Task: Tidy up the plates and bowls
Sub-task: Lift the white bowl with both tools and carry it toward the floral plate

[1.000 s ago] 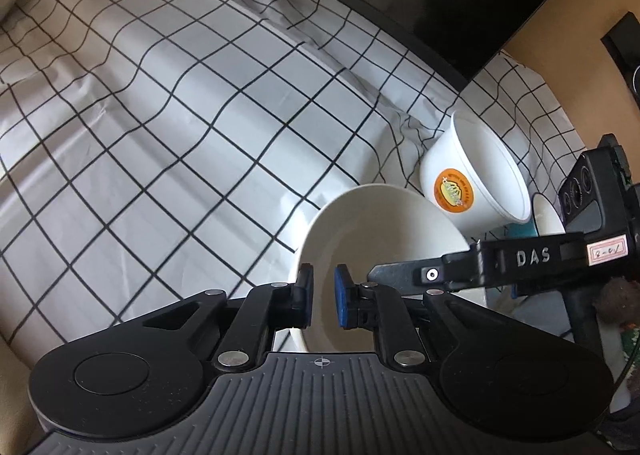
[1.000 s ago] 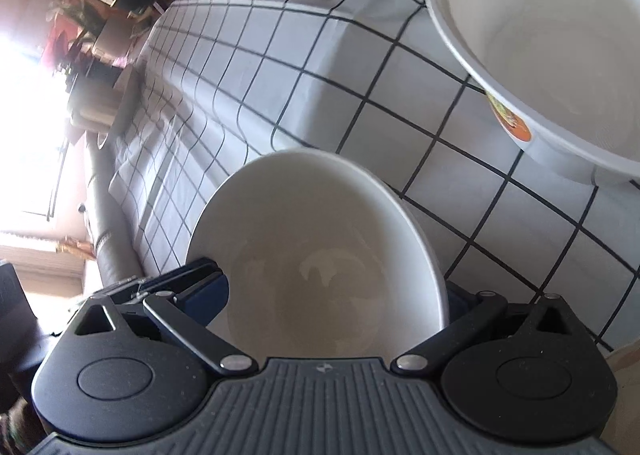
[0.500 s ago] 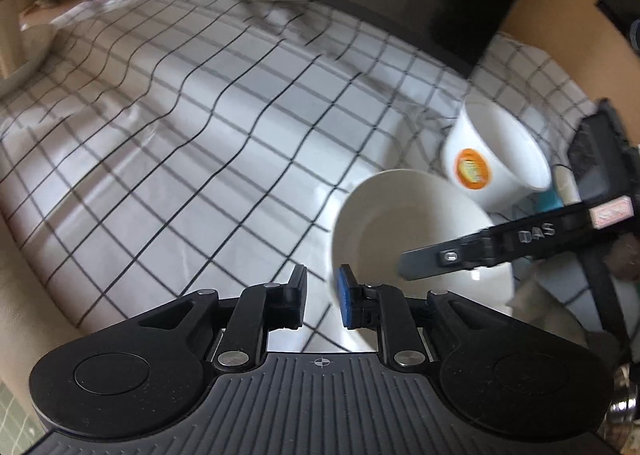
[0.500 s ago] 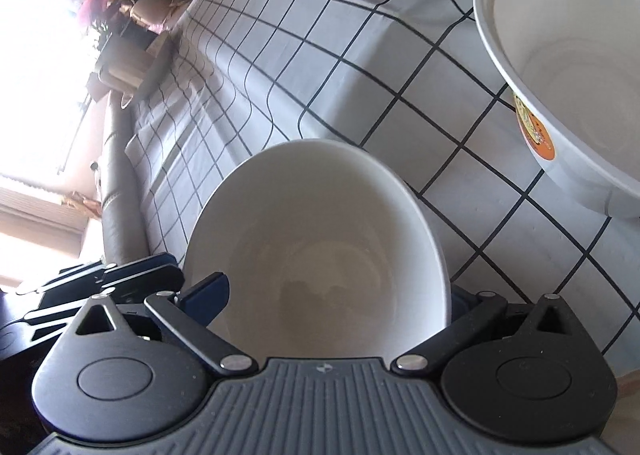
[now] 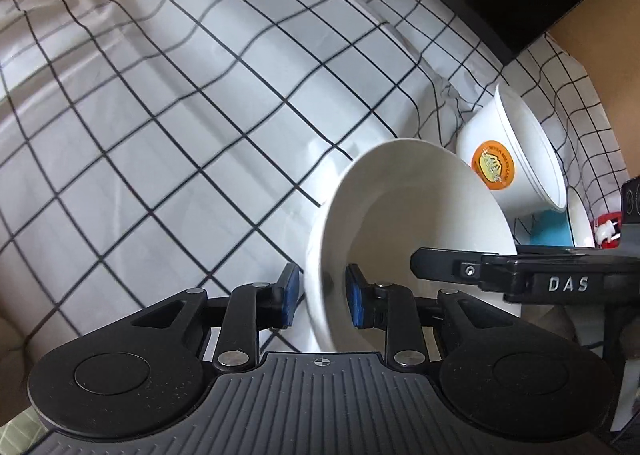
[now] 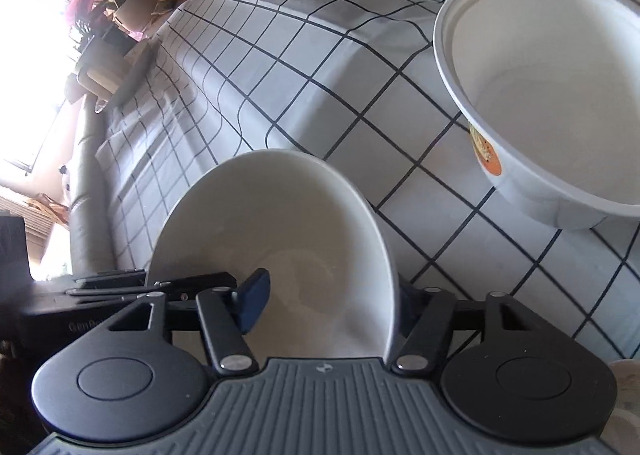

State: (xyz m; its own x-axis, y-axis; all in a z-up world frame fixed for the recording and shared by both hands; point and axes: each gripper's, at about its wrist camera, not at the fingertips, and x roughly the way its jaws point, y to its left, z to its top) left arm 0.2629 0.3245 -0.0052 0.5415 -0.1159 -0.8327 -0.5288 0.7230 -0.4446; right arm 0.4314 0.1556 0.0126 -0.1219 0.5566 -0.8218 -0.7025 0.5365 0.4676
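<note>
Bowl (image 6: 280, 239) hides the right gripper's (image 6: 328, 303) far finger.

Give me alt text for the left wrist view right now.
The left gripper straddles the rim of a plain white bowl, blue fingers either side; the right gripper reaches in opposite. A logoed paper bowl sits behind on the checked tablecloth.

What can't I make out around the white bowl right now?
- Right wrist view: closing right gripper straddles the white bowl rim; the rim hides its outer finger, contact unclear.
- Left wrist view: blue and red items past the paper bowl, blocked by the right gripper.
</note>
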